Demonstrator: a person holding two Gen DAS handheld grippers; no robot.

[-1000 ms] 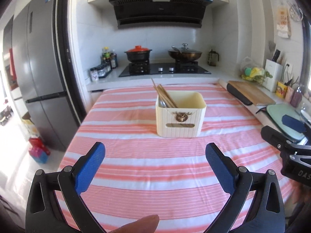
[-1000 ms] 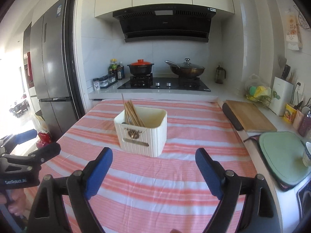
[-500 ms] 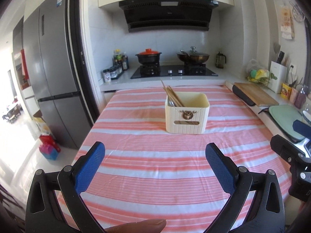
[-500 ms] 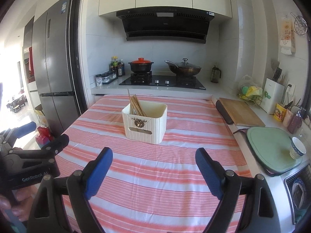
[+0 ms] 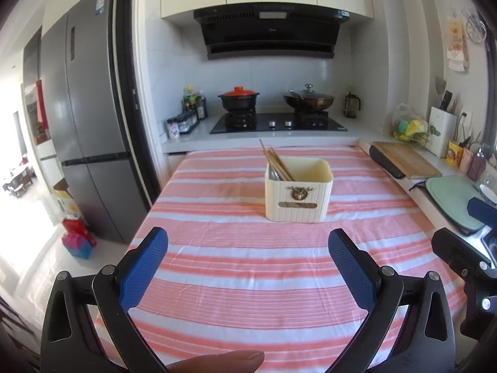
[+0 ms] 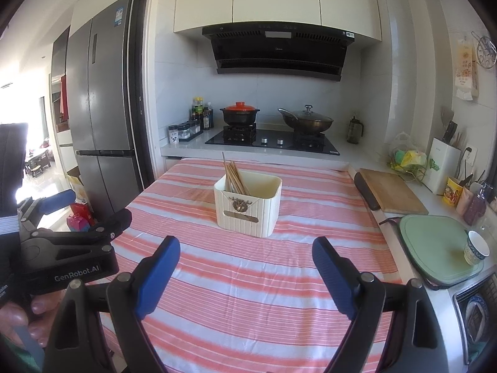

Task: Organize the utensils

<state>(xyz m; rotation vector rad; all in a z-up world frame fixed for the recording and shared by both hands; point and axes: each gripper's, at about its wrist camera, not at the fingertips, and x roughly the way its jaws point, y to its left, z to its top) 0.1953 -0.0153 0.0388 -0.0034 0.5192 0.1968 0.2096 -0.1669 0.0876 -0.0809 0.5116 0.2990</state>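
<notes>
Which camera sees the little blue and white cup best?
The right wrist view: the whole cup shows, standing on the green mat. The left wrist view catches only a sliver of its rim at the picture's right edge, partly behind the other gripper.

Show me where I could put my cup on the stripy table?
Best spot: the bare striped cloth between the cream utensil box and the two grippers. Both sides of the box are free too. The counter by the cutting board and green mat is crowded.
</notes>
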